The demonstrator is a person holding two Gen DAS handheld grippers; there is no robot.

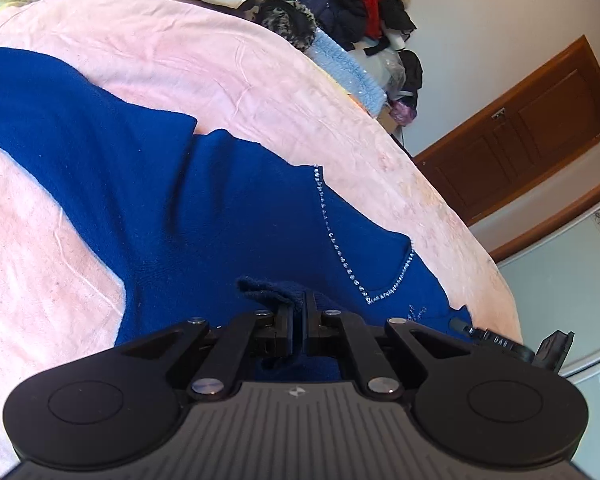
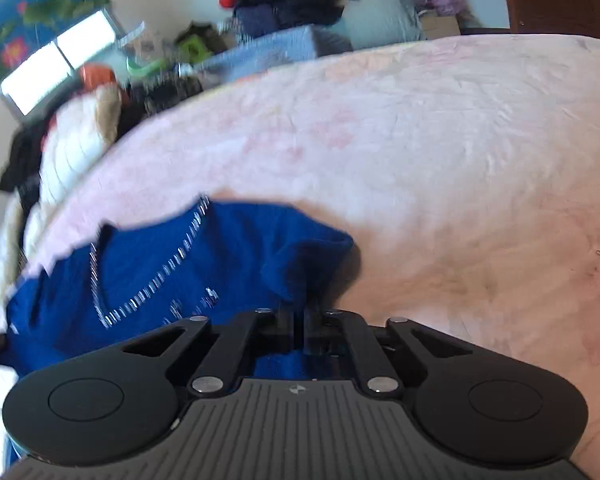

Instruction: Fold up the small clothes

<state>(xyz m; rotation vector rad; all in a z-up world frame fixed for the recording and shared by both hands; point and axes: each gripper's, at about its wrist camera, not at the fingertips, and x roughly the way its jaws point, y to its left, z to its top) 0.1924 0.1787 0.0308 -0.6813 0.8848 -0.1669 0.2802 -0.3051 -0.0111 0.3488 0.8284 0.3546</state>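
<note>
Pinching soft, floppy blue knit [image 1: 148, 184] at its edges, both tongs, left [image 1: 299, 322] and right [image 2: 300, 320], are clamped on cloth; rhinestone trim [image 1: 332, 236] at 2 o'clock may snag

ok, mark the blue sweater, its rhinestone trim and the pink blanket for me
blue sweater [image 1: 204, 208]: left wrist view, flat knit body.
rhinestone trim [image 1: 332, 236]: left wrist view, left line of the sparkly V.
pink blanket [image 2: 440, 152]: right wrist view, bare stretch beyond the sweater.
</note>
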